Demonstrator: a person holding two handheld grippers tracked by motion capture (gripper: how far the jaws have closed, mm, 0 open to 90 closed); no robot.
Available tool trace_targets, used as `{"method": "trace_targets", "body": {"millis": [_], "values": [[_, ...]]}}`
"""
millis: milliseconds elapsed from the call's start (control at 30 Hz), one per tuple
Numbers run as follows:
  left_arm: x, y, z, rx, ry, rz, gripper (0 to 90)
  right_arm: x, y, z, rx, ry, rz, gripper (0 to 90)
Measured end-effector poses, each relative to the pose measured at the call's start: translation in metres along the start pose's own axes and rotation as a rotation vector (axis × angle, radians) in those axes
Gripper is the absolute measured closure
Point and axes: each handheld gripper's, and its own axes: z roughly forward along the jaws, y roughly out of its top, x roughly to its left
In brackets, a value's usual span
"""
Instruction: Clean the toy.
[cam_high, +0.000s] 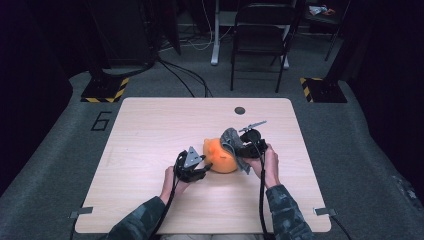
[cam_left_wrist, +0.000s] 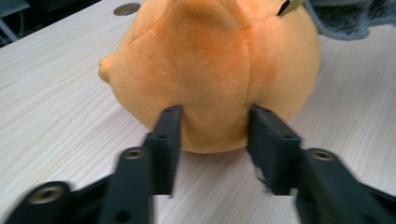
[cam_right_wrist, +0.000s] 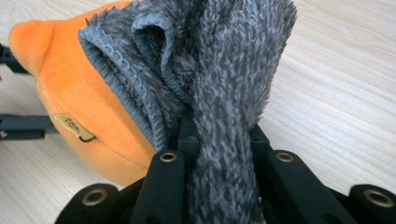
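An orange plush toy (cam_high: 222, 155) lies at the middle of the wooden table (cam_high: 150, 130). My left gripper (cam_high: 202, 169) comes at it from the left. In the left gripper view its jaws press into a bulge of the plush toy (cam_left_wrist: 219, 60), so the left gripper (cam_left_wrist: 215, 116) is shut on it. My right gripper (cam_high: 240, 150) is shut on a grey fuzzy cloth (cam_high: 231, 140) draped against the toy's right side. The cloth (cam_right_wrist: 224, 70) rises from between the right gripper (cam_right_wrist: 219, 130) jaws and lies over the plush toy (cam_right_wrist: 70, 93), which bears a small gold tag (cam_right_wrist: 74, 127).
A round grommet hole (cam_high: 240, 110) sits near the table's far edge. Beyond the table stand a black folding chair (cam_high: 260, 35), floor cables and two striped stand bases (cam_high: 105, 90). A "6" (cam_high: 101, 120) marks the floor at left.
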Motion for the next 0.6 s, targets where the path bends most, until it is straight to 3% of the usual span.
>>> {"method": "trace_targets", "body": {"millis": [100,300,400,433,500,600], "values": [[0.000,-0.001,0.000,0.012,0.019,-0.001,41.6,0.004,0.000,0.000,0.009,-0.019,-0.023,75.3],[-0.003,-0.005,0.009,0.006,0.011,-0.003,40.3,0.005,0.000,0.002,0.006,-0.020,-0.025,75.3],[-0.003,-0.008,0.011,-0.010,0.008,-0.011,62.0,0.007,0.000,0.002,0.015,-0.022,-0.035,75.3],[-0.003,-0.008,0.011,-0.013,0.007,-0.013,62.0,0.007,0.001,0.002,0.017,-0.027,-0.040,75.3],[-0.002,-0.008,0.010,-0.019,0.005,-0.022,73.5,0.007,0.001,0.001,0.012,-0.025,-0.037,75.3],[-0.001,-0.006,0.007,-0.024,-0.004,-0.027,76.6,0.007,0.002,0.000,0.006,-0.031,-0.030,75.3]]}}
